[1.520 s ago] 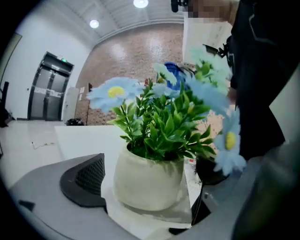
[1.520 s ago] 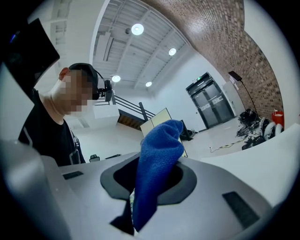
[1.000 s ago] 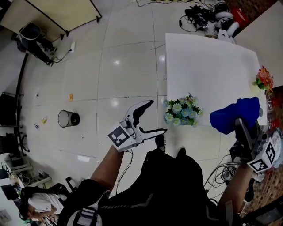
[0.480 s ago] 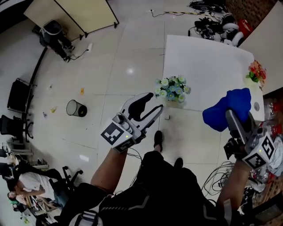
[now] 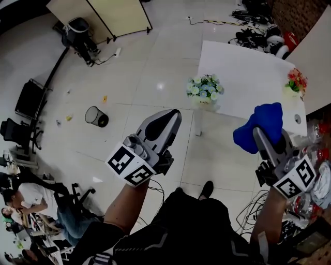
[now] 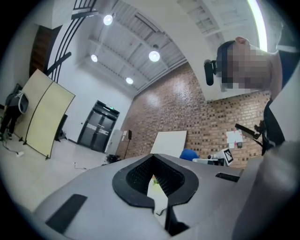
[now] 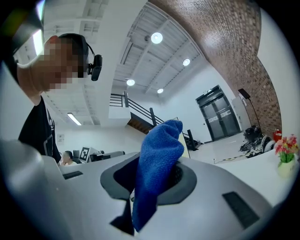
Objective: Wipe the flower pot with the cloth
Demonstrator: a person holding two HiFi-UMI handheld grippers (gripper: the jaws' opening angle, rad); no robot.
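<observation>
The flower pot (image 5: 205,90), holding pale blue and white flowers, stands on the near left corner of the white table (image 5: 248,67). A blue cloth (image 5: 258,126) is bunched in my right gripper (image 5: 262,135), which is shut on it and held in the air short of the table's near edge. In the right gripper view the cloth (image 7: 157,157) sticks up out of the closed jaws of the right gripper (image 7: 151,185). My left gripper (image 5: 166,123) hangs over the floor to the left of the table, shut and empty. In its own view the left gripper (image 6: 155,180) holds nothing.
A second pot with red and orange flowers (image 5: 294,83) stands at the table's right edge. Cables and gear (image 5: 258,28) lie on the floor beyond the table. A waste bin (image 5: 96,116), folding panels (image 5: 103,15), office chairs and a seated person (image 5: 20,199) are off to the left.
My left gripper has risen and its jaws have gone from wide open to shut with nothing in them. The right gripper has also lifted with the cloth. The flower pot now sits farther off.
</observation>
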